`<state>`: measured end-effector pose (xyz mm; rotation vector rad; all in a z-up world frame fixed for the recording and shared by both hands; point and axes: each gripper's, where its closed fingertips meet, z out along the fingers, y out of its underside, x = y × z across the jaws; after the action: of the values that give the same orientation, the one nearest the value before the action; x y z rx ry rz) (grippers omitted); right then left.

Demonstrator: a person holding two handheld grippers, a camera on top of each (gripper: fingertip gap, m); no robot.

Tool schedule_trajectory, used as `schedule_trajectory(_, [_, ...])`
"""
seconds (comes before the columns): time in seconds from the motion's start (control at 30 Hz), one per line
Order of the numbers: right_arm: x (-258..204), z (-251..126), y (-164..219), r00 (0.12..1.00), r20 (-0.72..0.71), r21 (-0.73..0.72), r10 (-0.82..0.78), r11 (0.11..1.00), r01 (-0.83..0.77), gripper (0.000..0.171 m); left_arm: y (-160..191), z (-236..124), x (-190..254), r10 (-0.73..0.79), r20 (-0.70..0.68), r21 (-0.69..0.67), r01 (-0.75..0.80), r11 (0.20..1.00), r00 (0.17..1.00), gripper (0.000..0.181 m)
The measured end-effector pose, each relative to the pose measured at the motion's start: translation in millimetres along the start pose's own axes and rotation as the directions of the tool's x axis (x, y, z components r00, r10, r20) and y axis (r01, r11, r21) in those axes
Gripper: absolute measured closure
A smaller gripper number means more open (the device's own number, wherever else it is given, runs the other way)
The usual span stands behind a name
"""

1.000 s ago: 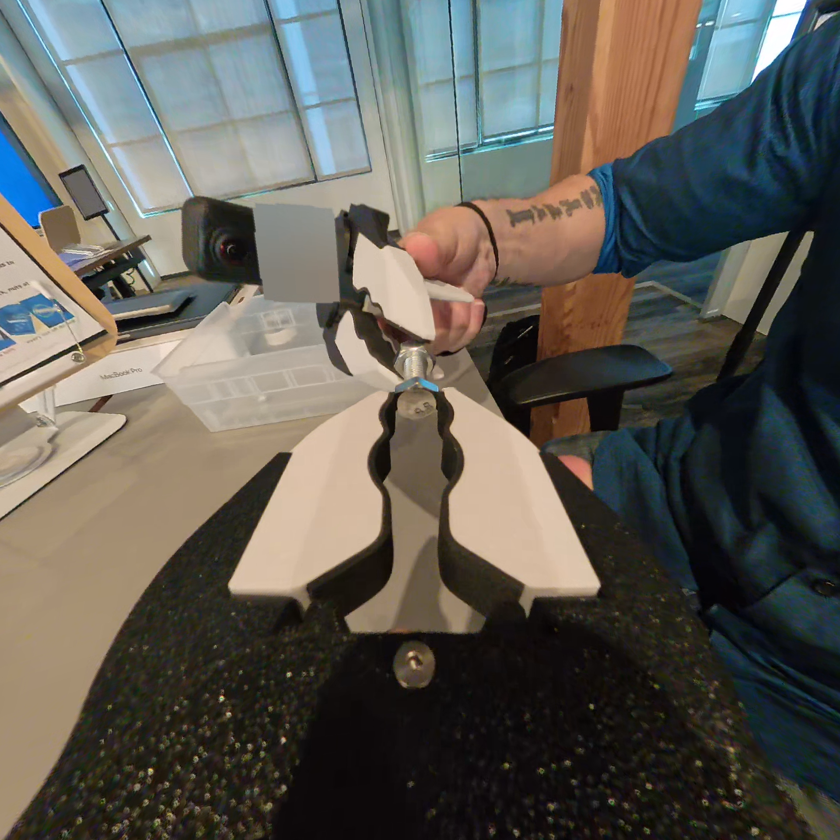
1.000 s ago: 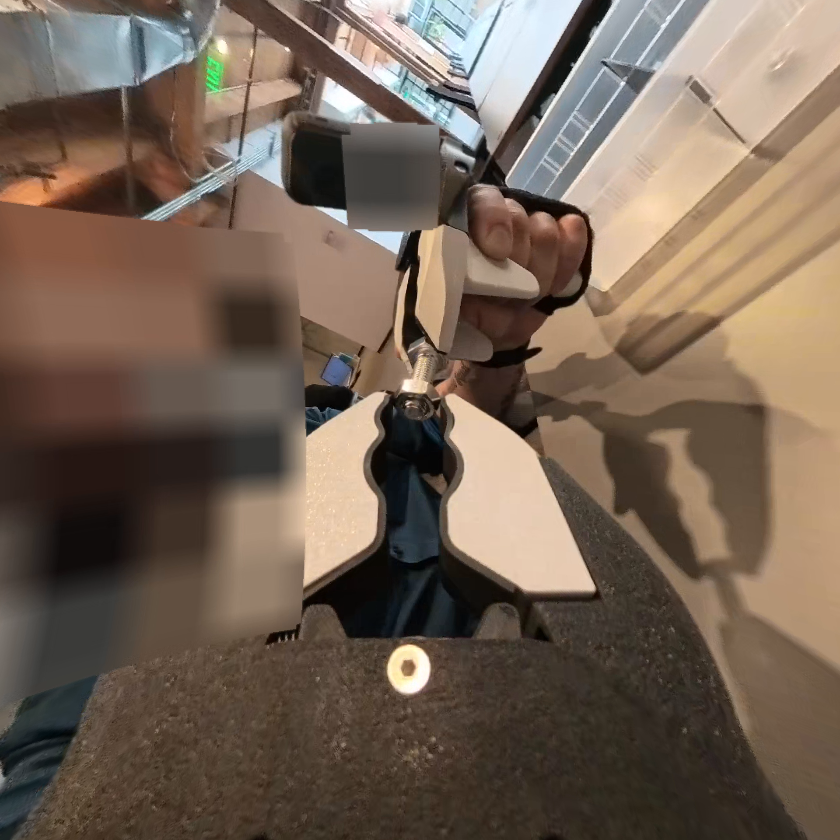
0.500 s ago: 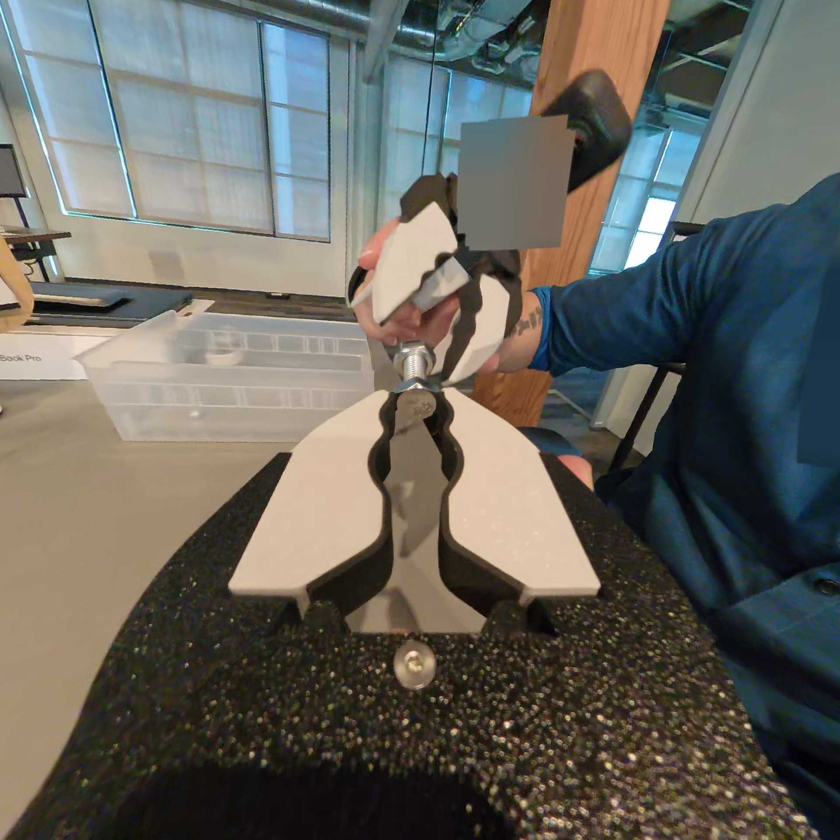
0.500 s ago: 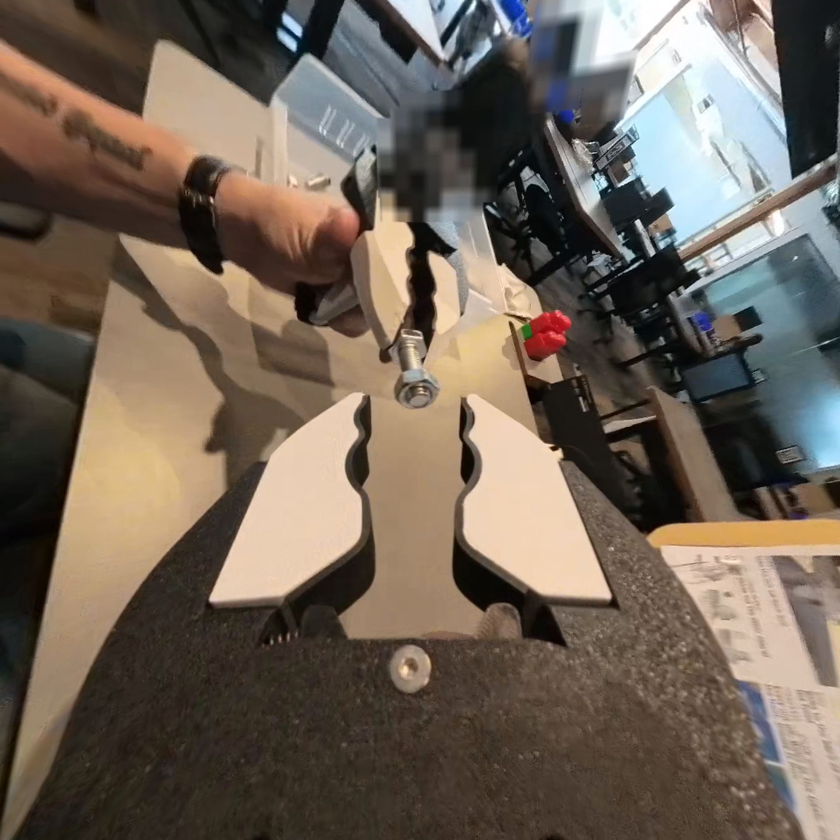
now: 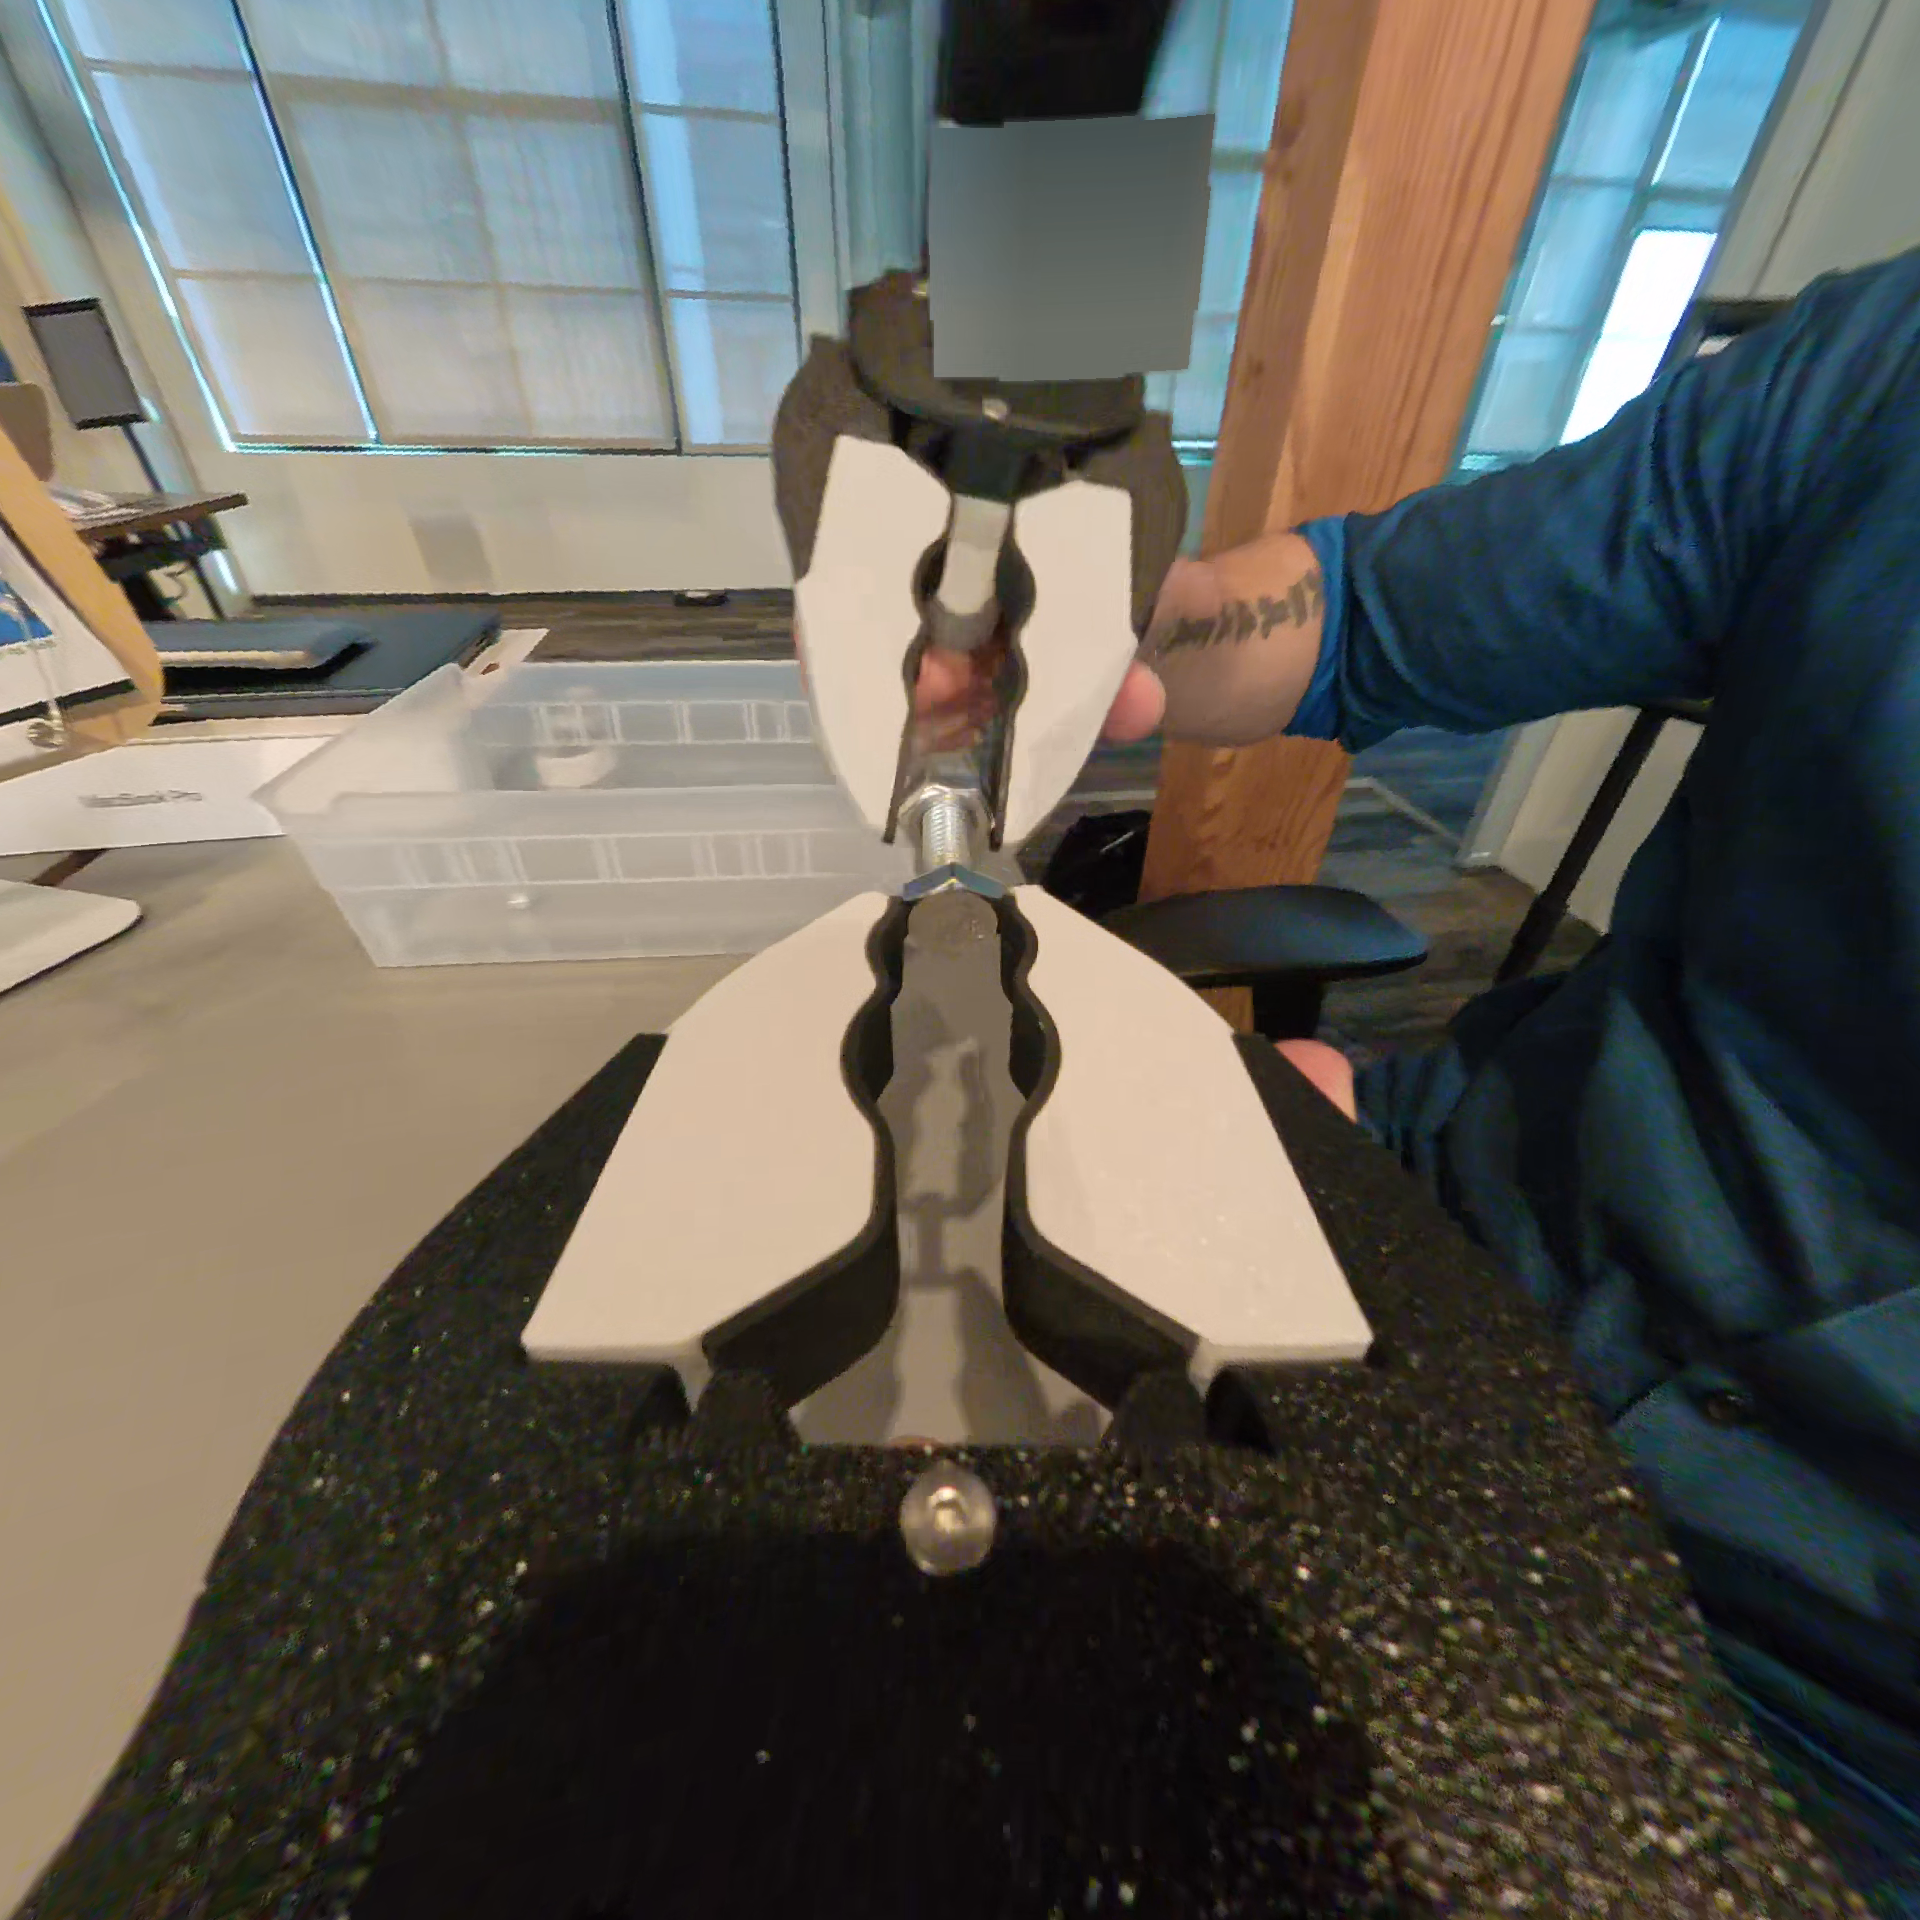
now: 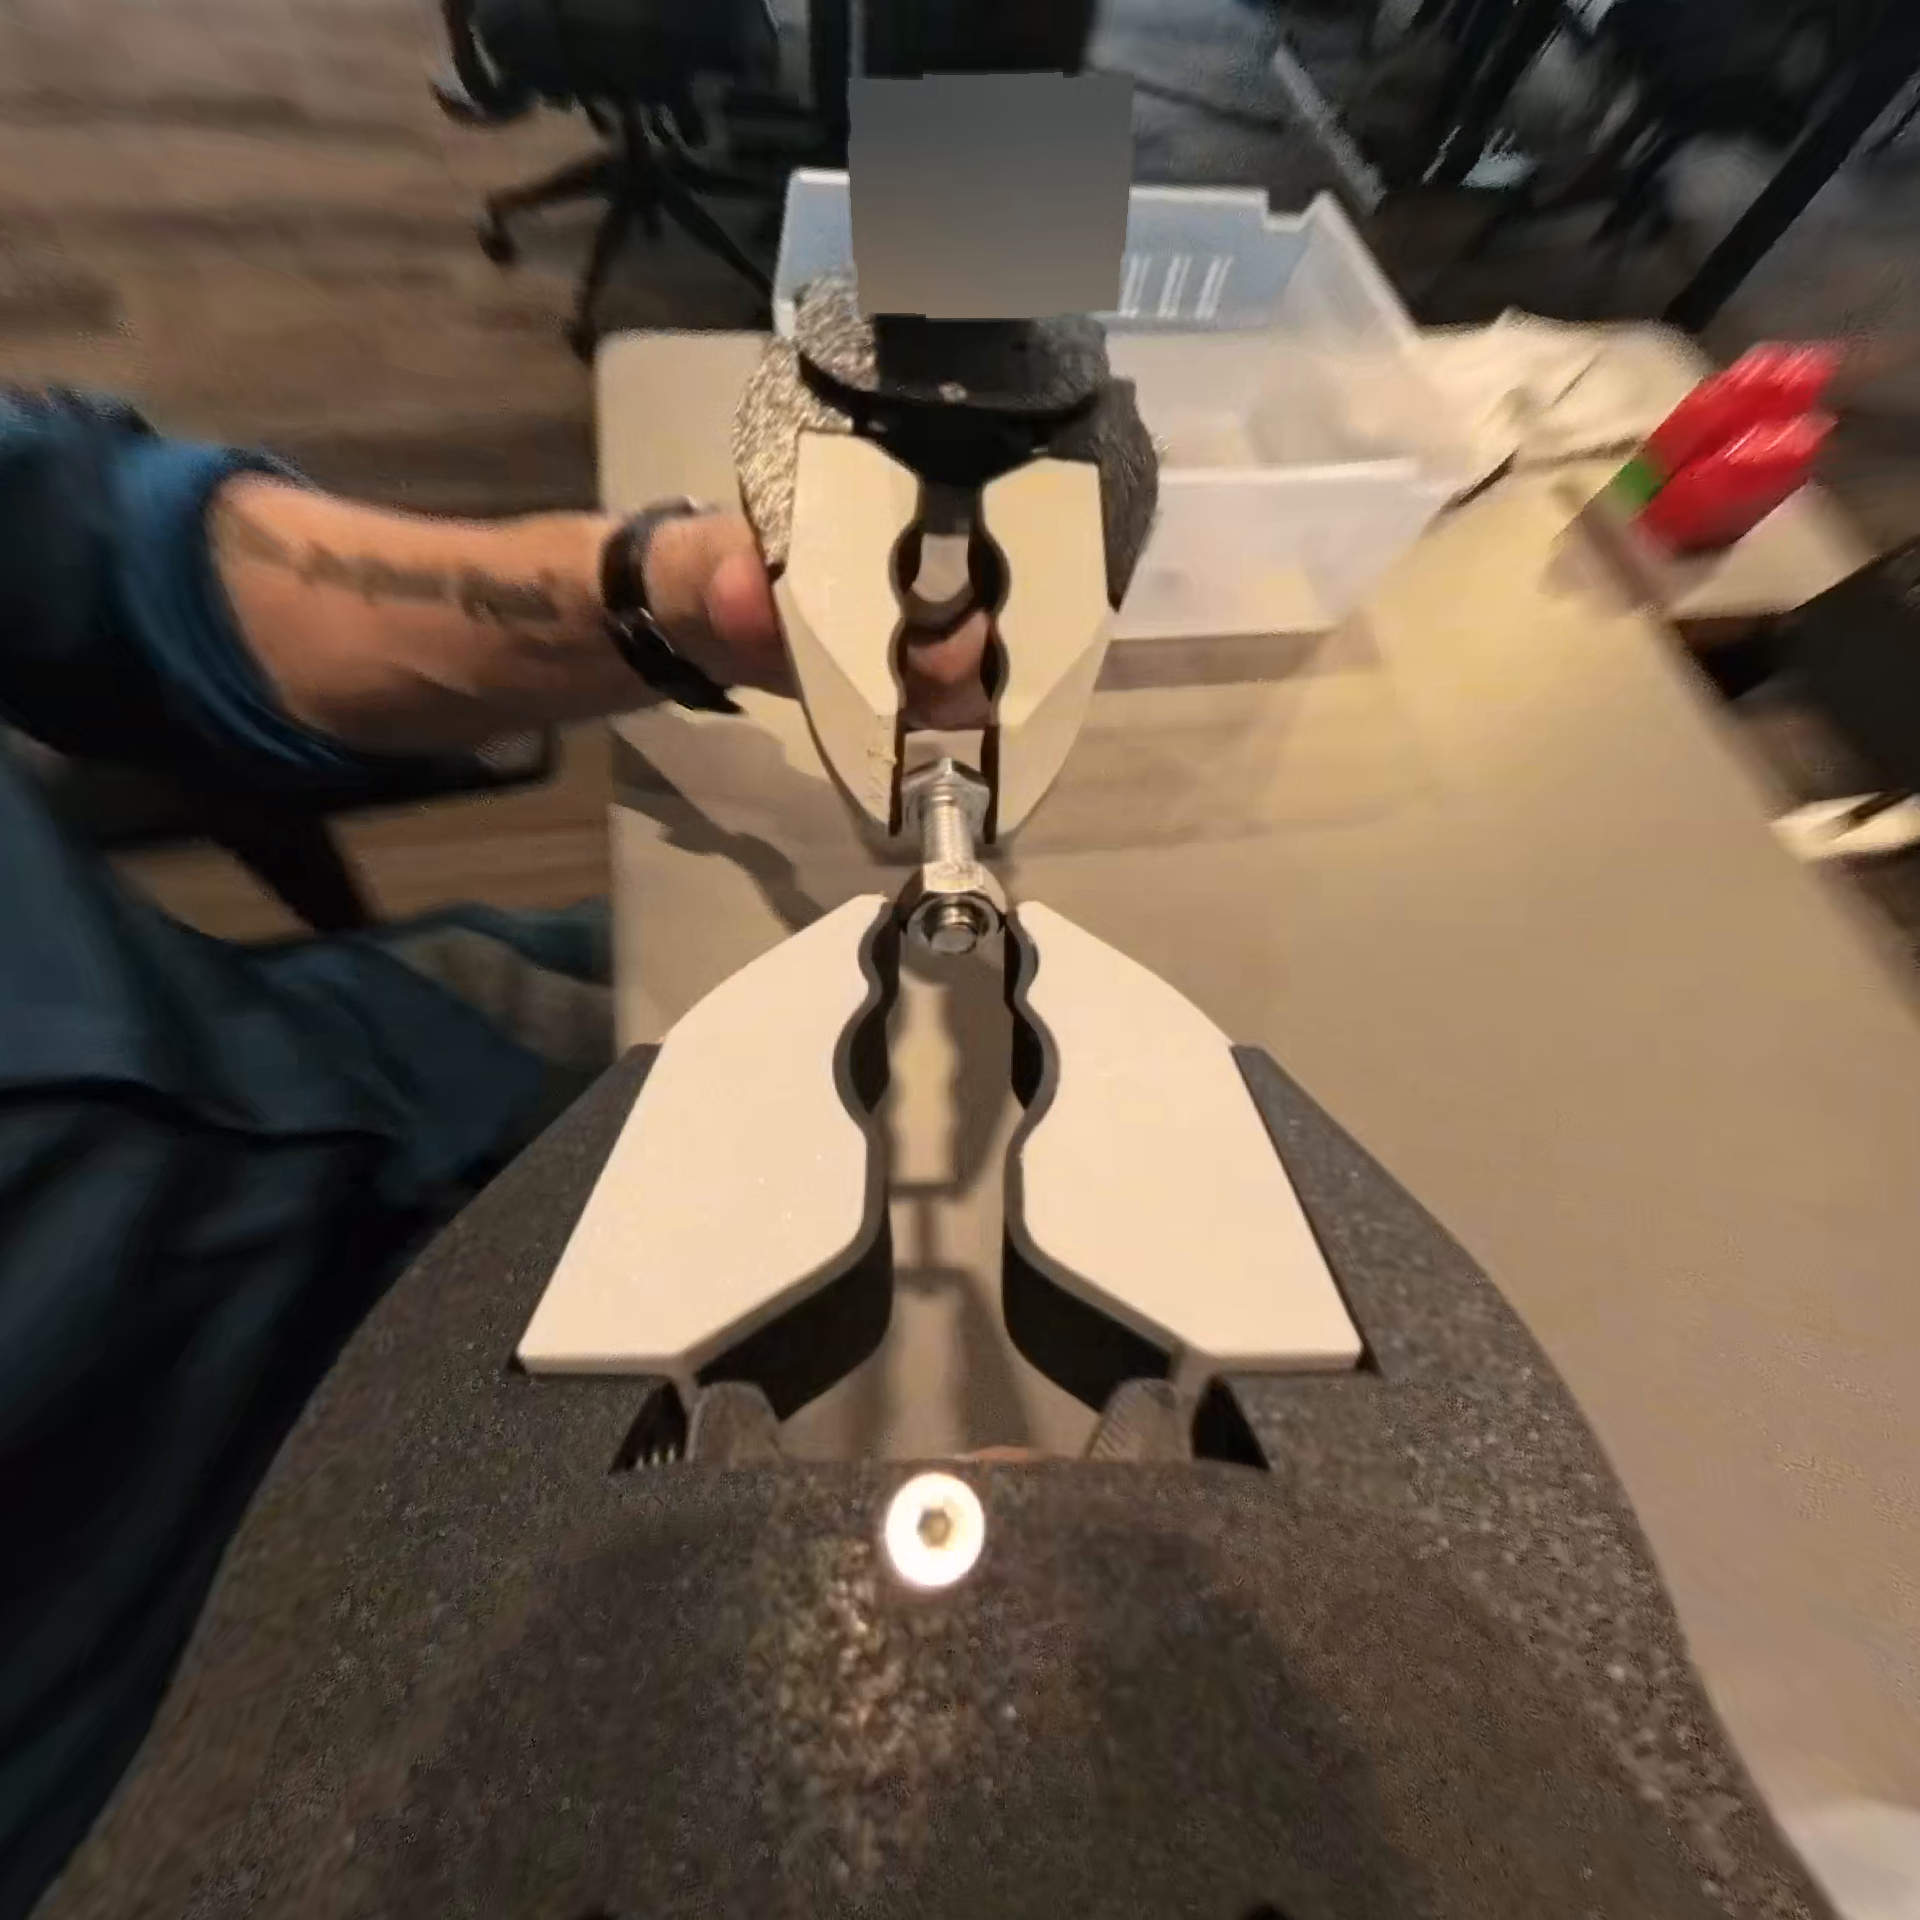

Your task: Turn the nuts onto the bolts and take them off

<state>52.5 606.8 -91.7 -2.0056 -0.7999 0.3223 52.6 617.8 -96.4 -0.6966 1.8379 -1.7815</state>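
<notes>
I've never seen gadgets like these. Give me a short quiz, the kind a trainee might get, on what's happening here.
1. True or false: the left gripper is clamped on the head end of the bolt.
2. What is the right gripper shut on? A) the nut B) a cup C) a pen
3. Fill in: the two grippers meet tip to tip in the air, ___ the table rather than resting on it.

Key: 1 true; 2 A; 3 above.
</notes>
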Motion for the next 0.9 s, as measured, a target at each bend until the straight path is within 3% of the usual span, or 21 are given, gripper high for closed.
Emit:
schedule_trajectory(0.07, [-1.4, -0.2, 2.4, 0.951, 0.141, -0.027, 0.275, 0.961, -0.274, 0.153, 1.3, 0.9, 0.3, 0.035, 0.02, -0.029, -0.034, 0.999, 0.999, 0.164])
schedule_trajectory(0.17, [-5.9, -1.4, 2.9, 0.773, 0.331, -0.076, 0.541, 0.832, -0.55, 0.153, 1.3, 2.3, 2.8, 0.073, 0.028, -0.052, -0.072, 0.996, 0.997, 0.164])
schedule_trajectory(0.27, [-8.7, -5.0, -1.8, 0.542, 0.509, -0.12, 0.669, 0.679, -0.725, 0.153, -1.8, 2.2, 5.7, 0.094, 0.029, -0.044, -0.092, 0.995, 0.995, 0.164])
schedule_trajectory(0.33, [-9.4, -5.0, -1.2, 0.463, 0.565, -0.139, 0.683, 0.632, -0.763, 0.153, -2.0, 2.6, 6.4, 0.099, 0.03, -0.047, -0.098, 0.994, 0.995, 0.164])
schedule_trajectory(0.43, [-6.9, -2.9, 1.8, 0.548, 0.532, -0.091, 0.645, 0.687, -0.721, 0.151, 0.7, 2.0, 3.1, 0.092, 0.033, -0.052, -0.09, 0.995, 0.995, 0.164])
schedule_trajectory(0.53, [-1.1, -3.1, -1.4, 0.708, 0.447, 0.019, 0.546, 0.786, -0.618, 0.141, 0.6, 1.9, 1.1, 0.072, 0.033, -0.036, -0.071, 0.997, 0.997, 0.164])
schedule_trajectory(0.7, [14.1, -10.0, -6.3, 0.976, 0.104, 0.177, 0.19, 0.962, -0.206, 0.13, -6.4, -3.3, 1.7, 0.009, -0.007, 0.038, -0.008, 0.999, 1.0, 0.164])
schedule_trajectory(0.8, [11.7, -12.2, -9.0, 0.987, -0.117, 0.128, -0.113, 0.983, 0.128, 0.132, -10.5, -6.8, 2.2, -0.025, -0.037, 0.084, 0.028, 0.996, 0.999, 0.165])
schedule_trajectory(0.9, [2.0, -5.6, -8.5, 0.931, -0.201, 0.04, -0.305, 0.947, 0.319, 0.134, -12.6, -8.3, 3.1, -0.044, -0.061, 0.108, 0.05, 0.993, 0.997, 0.165])
